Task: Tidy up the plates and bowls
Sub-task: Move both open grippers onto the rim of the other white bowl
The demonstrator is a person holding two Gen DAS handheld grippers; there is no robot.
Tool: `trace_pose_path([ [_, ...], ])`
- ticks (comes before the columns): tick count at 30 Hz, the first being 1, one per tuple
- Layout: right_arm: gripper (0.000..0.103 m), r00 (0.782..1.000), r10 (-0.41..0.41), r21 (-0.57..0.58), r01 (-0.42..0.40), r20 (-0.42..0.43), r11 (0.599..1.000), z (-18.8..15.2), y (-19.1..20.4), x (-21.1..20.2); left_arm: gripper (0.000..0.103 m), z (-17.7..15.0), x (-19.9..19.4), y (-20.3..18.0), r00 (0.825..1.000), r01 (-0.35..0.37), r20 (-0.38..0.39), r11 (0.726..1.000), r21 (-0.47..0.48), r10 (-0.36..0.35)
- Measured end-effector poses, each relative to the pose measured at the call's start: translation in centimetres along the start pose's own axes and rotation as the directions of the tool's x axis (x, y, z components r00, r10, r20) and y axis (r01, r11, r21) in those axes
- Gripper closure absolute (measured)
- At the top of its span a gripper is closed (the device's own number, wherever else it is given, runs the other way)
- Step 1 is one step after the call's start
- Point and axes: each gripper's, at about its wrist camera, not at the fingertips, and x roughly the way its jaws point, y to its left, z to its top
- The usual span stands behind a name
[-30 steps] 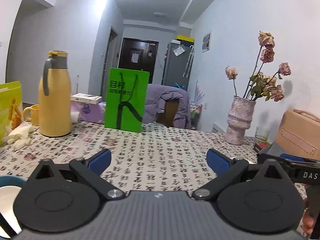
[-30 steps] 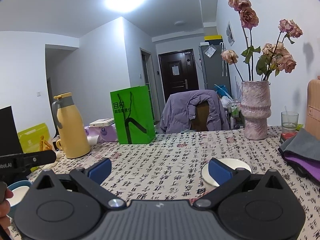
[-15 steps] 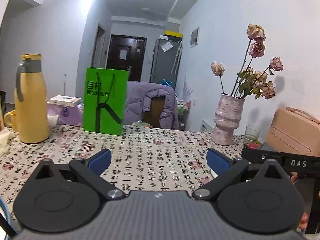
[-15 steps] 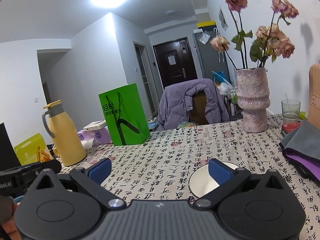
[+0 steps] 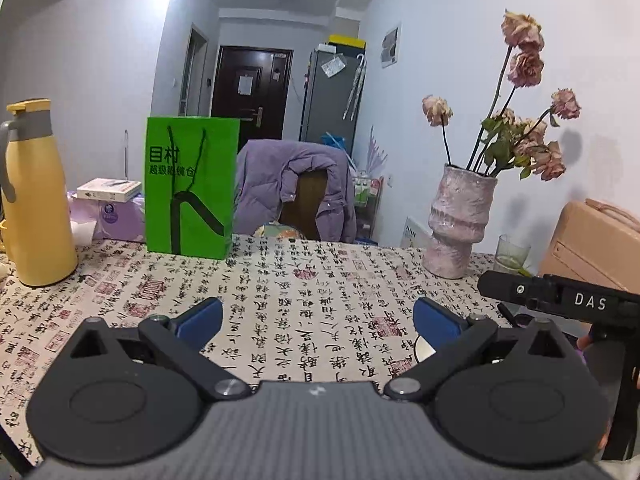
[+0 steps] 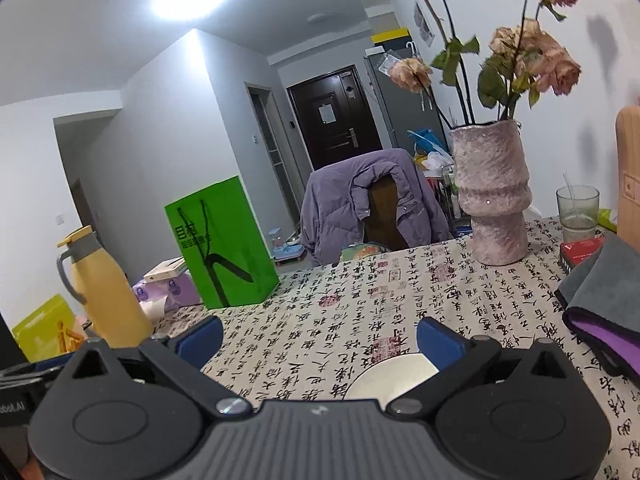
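Right wrist view shows my table point(image 6: 360, 304) filling the lower half of the frame, its calligraphy-print cloth bare through the middle. At mid left stands a green paper bag point(image 6: 222, 244), with a yellow thermos point(image 6: 108, 292) further left. A purple jacket on a chair point(image 6: 372, 208) sits behind the table's far edge at centre, a pink vase of dried roses point(image 6: 494, 200) rises at upper right, and a grey and purple cloth point(image 6: 604, 304) lies at the right edge.

My right gripper point(image 6: 319, 340) has its blue pads set wide apart, holding nothing. A white plate point(image 6: 394, 374) lies flat on the cloth at lower centre-right, just under and in front of my right-hand pad, partly hidden by the gripper body. It is round, so it has no long axis, and its face points up. Open cloth stretches from the plate toward the bag and the vase.

In the left wrist view, my left gripper point(image 5: 317, 320) is likewise spread wide and empty. Only a thin sliver of the plate point(image 5: 423, 351) shows at lower right, behind the right-hand pad, with the other tool's black bar point(image 5: 560, 296) just above it.
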Motion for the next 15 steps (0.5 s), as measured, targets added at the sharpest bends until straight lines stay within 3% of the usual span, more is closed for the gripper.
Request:
trace_pose_path([
  [15,0.0,1.0,0.007,0.173,-0.005,-0.012,0.985,-1.4,-5.3,1.5,0.0,0.0,5.3,-2.2,0.997,-0.033,-0.069,0.999,-0.026,0.031],
])
